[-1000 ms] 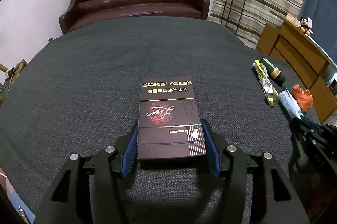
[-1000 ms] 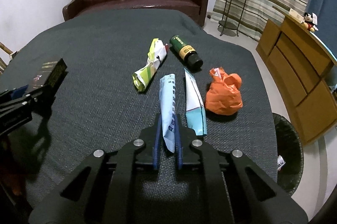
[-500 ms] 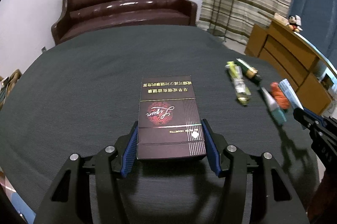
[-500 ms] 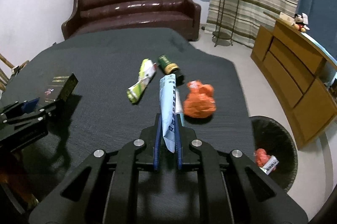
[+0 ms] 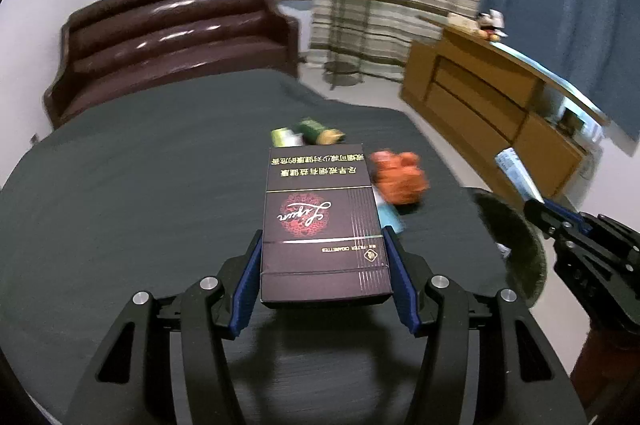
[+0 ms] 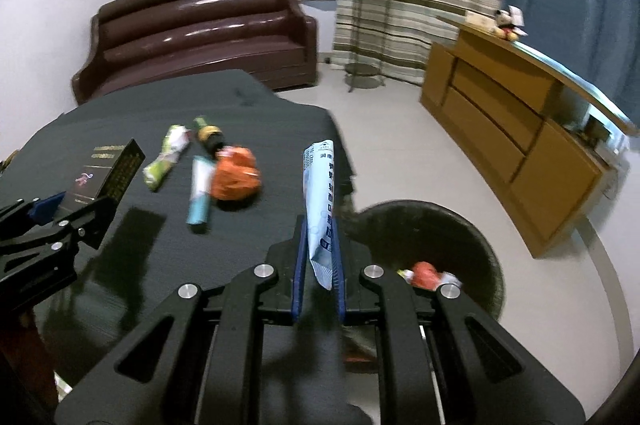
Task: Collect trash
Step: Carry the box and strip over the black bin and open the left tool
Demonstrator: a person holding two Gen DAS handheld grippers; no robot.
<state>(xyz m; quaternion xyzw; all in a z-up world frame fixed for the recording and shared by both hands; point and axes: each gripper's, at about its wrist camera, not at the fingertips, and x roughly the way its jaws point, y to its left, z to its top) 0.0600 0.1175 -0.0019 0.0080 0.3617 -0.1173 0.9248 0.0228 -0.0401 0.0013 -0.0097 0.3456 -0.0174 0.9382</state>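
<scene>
Left claw (image 5: 326, 277): blue pads pressed on both long sides of a dark cigarette carton (image 5: 322, 221), jaws about half spread to fit its width. Carton held flat, pointing up the frame, gold lettering at its far end, above the dark grey desk (image 5: 120, 217). In the right wrist view the same carton (image 6: 102, 173) shows at left edge, clamped in the left claw (image 6: 60, 213) and casting a shadow on the desk (image 6: 100, 113).

Right claw (image 6: 318, 257): jaws nearly together, pinching the lower end of a pale blue sachet (image 6: 320, 201) that stands upright between the pads. The claw sits at the desk's right edge, with the black trash bin (image 6: 472, 237) on the floor just right of centre, lower frame. Bin holds a red wrapper (image 6: 424, 273) and some white scraps.

On the desk, centre-left of the right wrist view: crumpled orange bag (image 6: 236, 177), a teal tube (image 6: 200, 191) touching its left side, a green-and-white wrapper (image 6: 166, 157) further left, a dark green bottle (image 6: 208, 135) behind them. All blurred.

Background, upper frame: brown leather sofa (image 6: 200, 29), plant stand (image 6: 370, 5) against striped curtains, wooden sideboard (image 6: 520, 137) at right with a small plush toy (image 6: 508, 21) on top.
</scene>
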